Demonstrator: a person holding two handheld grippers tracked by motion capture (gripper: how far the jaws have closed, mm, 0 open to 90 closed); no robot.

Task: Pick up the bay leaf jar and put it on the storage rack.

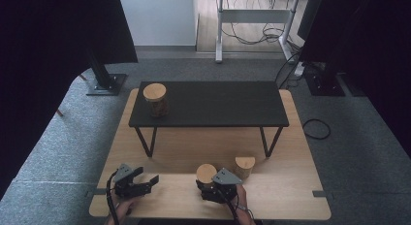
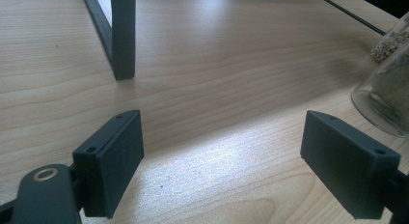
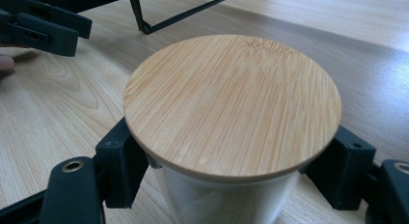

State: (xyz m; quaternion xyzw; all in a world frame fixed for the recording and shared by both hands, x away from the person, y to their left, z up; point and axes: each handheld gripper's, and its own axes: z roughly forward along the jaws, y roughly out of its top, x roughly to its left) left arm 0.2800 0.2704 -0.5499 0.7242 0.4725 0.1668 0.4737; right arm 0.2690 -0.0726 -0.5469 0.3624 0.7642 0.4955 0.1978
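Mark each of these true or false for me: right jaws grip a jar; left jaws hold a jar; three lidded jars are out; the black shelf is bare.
1. The right gripper is closed on a jar. True.
2. The left gripper holds a jar. False: its jaws stand open with nothing between them.
3. Three jars with wooden lids are out. True: the held one, the second jar beside it, the third jar.
4. The black shelf is bare. False: the third jar stands on it.

No readable writing anywhere.

The round bamboo lid (image 3: 232, 105) of the clear glass jar, the pale wooden table (image 1: 291, 186) and the low black metal shelf (image 1: 213, 104) bear no letters, numbers, labels or signs.
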